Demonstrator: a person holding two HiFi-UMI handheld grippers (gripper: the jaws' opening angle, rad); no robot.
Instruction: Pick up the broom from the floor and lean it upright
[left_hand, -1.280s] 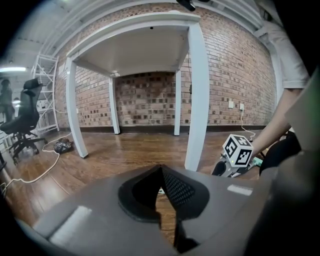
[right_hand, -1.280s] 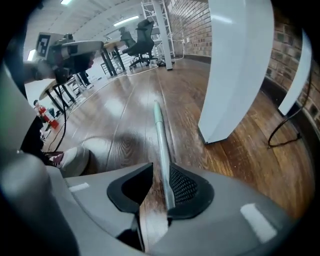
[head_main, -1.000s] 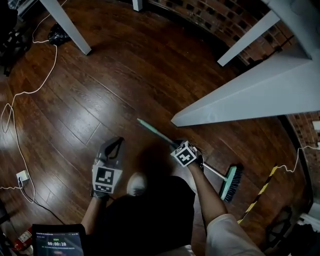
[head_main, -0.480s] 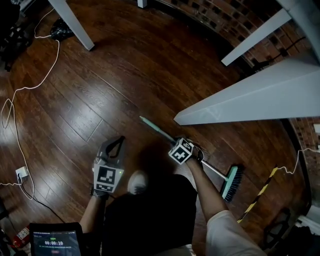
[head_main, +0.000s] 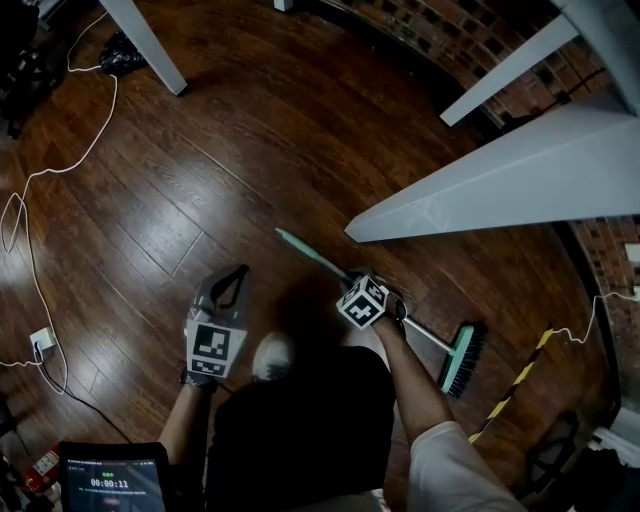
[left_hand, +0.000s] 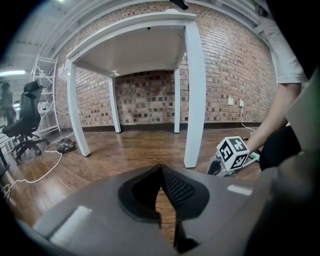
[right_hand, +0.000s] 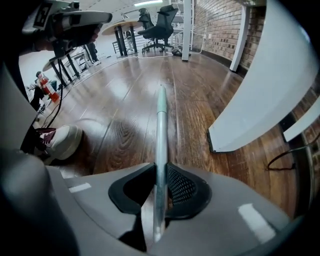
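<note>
Dark plank flooring (head_main: 250, 130) runs under everything, and the work sits low on it, at the person's right side. The right gripper (right_hand: 160, 172) points steeply down with its jaws closing on the broom (head_main: 310, 255). The pale green handle runs straight up between the two pads, which look to touch it on both sides. The left gripper (left_hand: 161, 172) hangs apart over bare floor with its jaws together at the tips and nothing between them, so the right hand is the one on the job.

The broom lies flat on the floor. In the head view its long axis runs on a diagonal from the free end (head_main: 283, 236) at upper left to the brush head (head_main: 462, 360) at lower right. The grip falls near the middle of the handle, a little toward the free end, which points away from the person. The brush head lies to the person's right, beside a yellow-and-black striped strip (head_main: 520, 378).

A white table (head_main: 520, 180) stands just beyond the handle, its edge near the right gripper. A light shoe (head_main: 270, 357) rests between the two grippers. Raising the free end while the brush head stays low looks like the natural way to stand the broom up.
</note>
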